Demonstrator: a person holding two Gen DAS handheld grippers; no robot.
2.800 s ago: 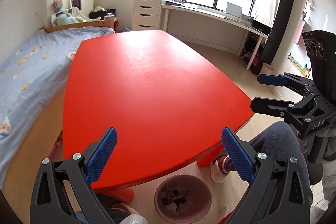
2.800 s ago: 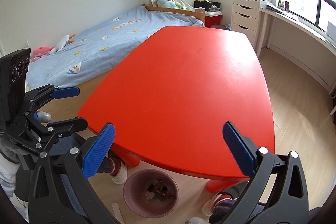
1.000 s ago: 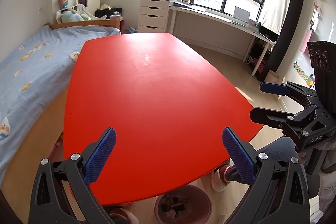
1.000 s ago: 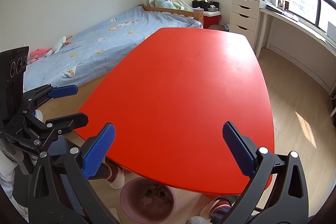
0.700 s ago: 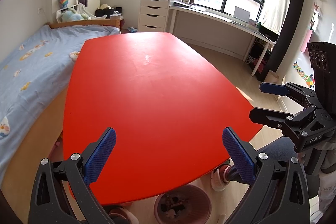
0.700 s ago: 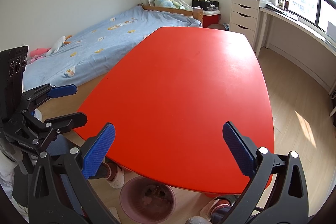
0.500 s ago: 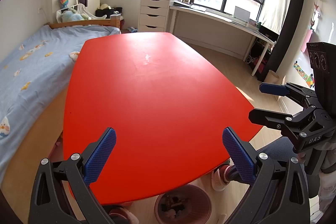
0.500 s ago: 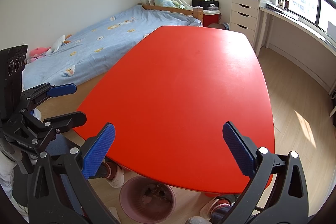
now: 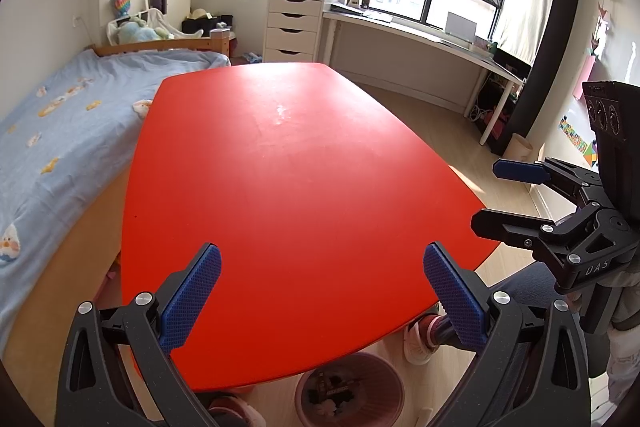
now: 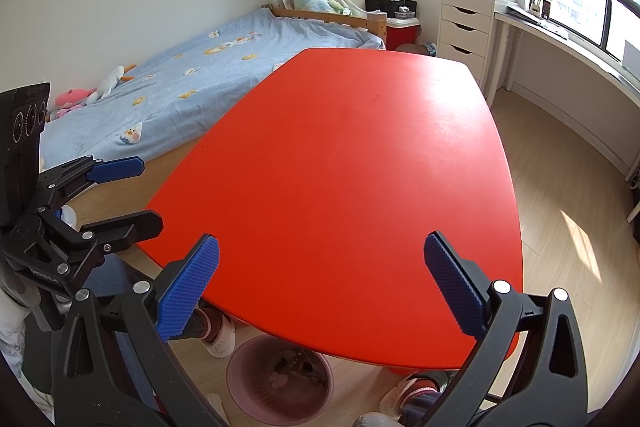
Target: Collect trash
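At far left lies the bed, just beside the red surface, which carries no visible trash. The left gripper hovers above the near edge of the surface, its jaws wide and holding nothing. Below that edge, on the floor, stands the pink waste bin, with scraps of trash inside it; the person's shoes sit just beside it. At right, the right gripper also hangs over the near edge, jaws spread wide and empty.

Judged from this state, collection appears complete or nearly so. The chief hazard is low: a gripper brought down toward the bin could strike the surface edge or tip the light bin, spilling its contents. Small scraps may also escape notice, since the floor beneath the surface is largely hidden.
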